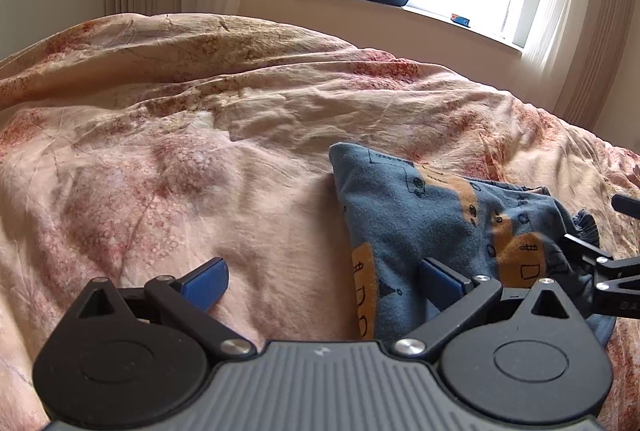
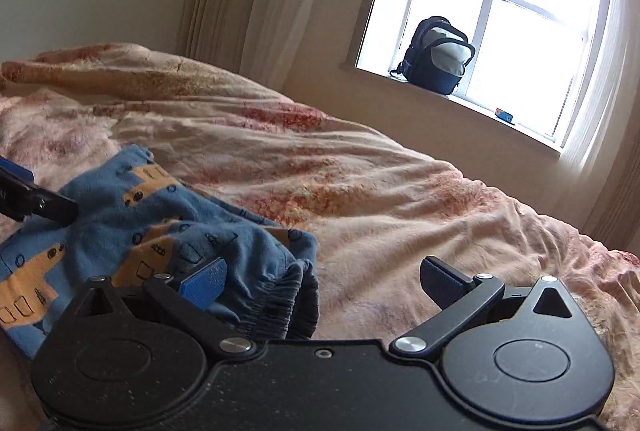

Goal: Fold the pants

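The pants [image 1: 432, 231], blue with orange vehicle prints, lie bunched on the bed [image 1: 200, 159] at the lower right of the left wrist view and the lower left of the right wrist view, partly folded and rumpled, with the elastic waistband [image 2: 280, 303] puckered at the near edge.

The left gripper [image 1: 324, 281] stands wide open and holds nothing; its right finger rests over the cloth, its left over bare bedding. The right gripper [image 2: 324, 281] is also spread wide and empty, its left finger above the waistband and its right over the bed.

The step in hand looks like taking a fresh hold. To do it well, each gripper should pinch one clear edge through all layers, draw the cloth taut and flat, then lay it over so the edges meet.

A backpack [image 2: 438, 57] sits on the windowsill [image 2: 460, 105], well apart.
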